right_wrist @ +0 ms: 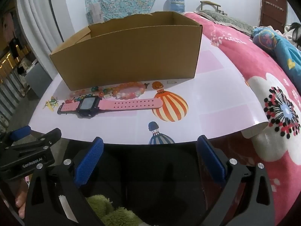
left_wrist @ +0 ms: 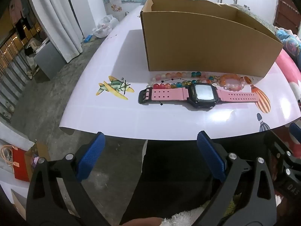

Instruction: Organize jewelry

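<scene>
A pink-strapped watch (left_wrist: 199,95) (right_wrist: 105,106) with a black case lies flat on the white board, in front of an open cardboard box (left_wrist: 207,43) (right_wrist: 128,56). Behind the watch lie a string of coloured beads (left_wrist: 176,78) (right_wrist: 82,94) and an orange and pink bead bracelet (left_wrist: 232,82) (right_wrist: 129,89). A small orange piece (left_wrist: 248,79) (right_wrist: 157,84) and a small silver clip (right_wrist: 172,82) rest near the box's corner. My left gripper (left_wrist: 150,137) and right gripper (right_wrist: 150,141) both hover open before the board's near edge, with nothing between their fingers.
The white board (left_wrist: 112,113) (right_wrist: 216,103) carries printed balloons and a plane, and lies over a pink flowered blanket (right_wrist: 263,79). Grey floor (left_wrist: 47,94), white curtains and a red bag lie to the left. The person's dark trousers show below the grippers.
</scene>
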Demonstrator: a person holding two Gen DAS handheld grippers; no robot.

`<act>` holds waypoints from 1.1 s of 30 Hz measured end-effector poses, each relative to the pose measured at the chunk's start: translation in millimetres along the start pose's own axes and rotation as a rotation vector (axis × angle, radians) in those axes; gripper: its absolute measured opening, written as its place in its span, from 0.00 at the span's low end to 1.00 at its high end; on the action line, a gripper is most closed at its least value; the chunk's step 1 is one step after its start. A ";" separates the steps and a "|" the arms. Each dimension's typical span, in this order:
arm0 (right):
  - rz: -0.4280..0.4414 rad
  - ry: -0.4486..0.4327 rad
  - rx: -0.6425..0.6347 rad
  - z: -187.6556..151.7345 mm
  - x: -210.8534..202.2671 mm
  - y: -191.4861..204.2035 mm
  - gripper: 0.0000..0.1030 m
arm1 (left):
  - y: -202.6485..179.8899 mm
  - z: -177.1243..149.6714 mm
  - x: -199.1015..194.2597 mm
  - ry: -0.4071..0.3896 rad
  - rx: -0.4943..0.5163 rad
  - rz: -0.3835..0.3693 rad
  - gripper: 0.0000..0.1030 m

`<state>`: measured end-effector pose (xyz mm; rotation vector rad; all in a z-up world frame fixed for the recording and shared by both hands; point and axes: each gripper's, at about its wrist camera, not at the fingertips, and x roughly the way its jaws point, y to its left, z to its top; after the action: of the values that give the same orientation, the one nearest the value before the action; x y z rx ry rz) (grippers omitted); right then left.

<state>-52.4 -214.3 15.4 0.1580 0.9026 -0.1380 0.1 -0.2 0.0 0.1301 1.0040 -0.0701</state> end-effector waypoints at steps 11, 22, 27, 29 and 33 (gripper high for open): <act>0.005 0.001 0.007 0.8 -0.6 -4.8 0.94 | -8.6 2.1 -1.6 -0.004 0.021 -0.004 0.92; 0.005 0.001 0.005 1.2 0.2 0.6 0.94 | -8.0 -2.4 -6.0 -0.009 0.024 -0.010 0.92; 0.003 0.001 0.004 0.3 0.8 -0.6 0.94 | -8.8 -3.1 -5.8 -0.010 0.026 -0.006 0.92; 0.005 0.000 0.006 0.9 0.0 -1.5 0.94 | -8.8 -4.0 -6.1 -0.009 0.026 -0.005 0.92; 0.004 0.000 0.006 0.8 -0.4 -3.6 0.94 | -8.6 -4.3 -5.3 -0.009 0.027 -0.004 0.92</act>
<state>-52.7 -218.0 15.9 0.1659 0.9021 -0.1370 -7.4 -8.1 1.5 0.1521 0.9943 -0.0881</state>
